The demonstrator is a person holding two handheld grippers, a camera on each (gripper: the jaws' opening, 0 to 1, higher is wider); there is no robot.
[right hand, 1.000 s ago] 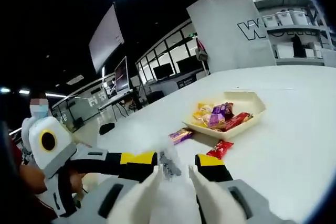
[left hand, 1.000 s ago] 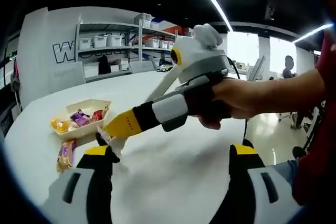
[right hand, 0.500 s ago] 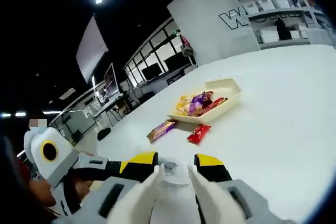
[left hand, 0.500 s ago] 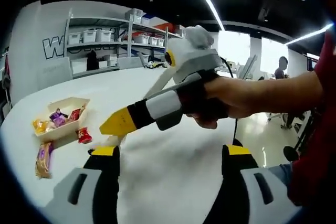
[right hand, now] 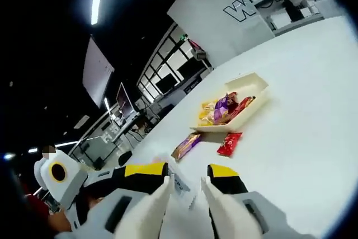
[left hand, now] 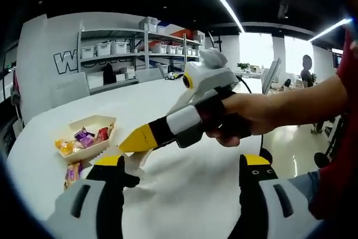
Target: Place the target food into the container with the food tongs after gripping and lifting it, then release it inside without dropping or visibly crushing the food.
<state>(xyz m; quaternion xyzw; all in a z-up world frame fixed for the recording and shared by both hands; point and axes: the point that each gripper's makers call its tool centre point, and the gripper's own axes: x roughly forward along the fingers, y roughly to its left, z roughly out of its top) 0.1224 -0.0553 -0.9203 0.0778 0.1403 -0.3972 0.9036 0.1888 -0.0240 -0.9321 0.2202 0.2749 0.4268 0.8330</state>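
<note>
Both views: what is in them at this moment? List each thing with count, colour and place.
Table: one, white, under everything.
Tray: one, cream, on the table, holding several wrapped snacks.
Red snack: one, on the table beside the tray.
Brown snack: one, brown and purple, on the table near the red one.
Shelves: grey, with white bins, by the far wall.
Right gripper: yellow tips, held in a hand.
Left gripper: yellow tips, jaws apart.

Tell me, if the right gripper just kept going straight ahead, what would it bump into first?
Probably the red snack packet lying on the table, just ahead of the right gripper. The tray of snacks sits beyond it. Depth is hard to judge here.
</note>
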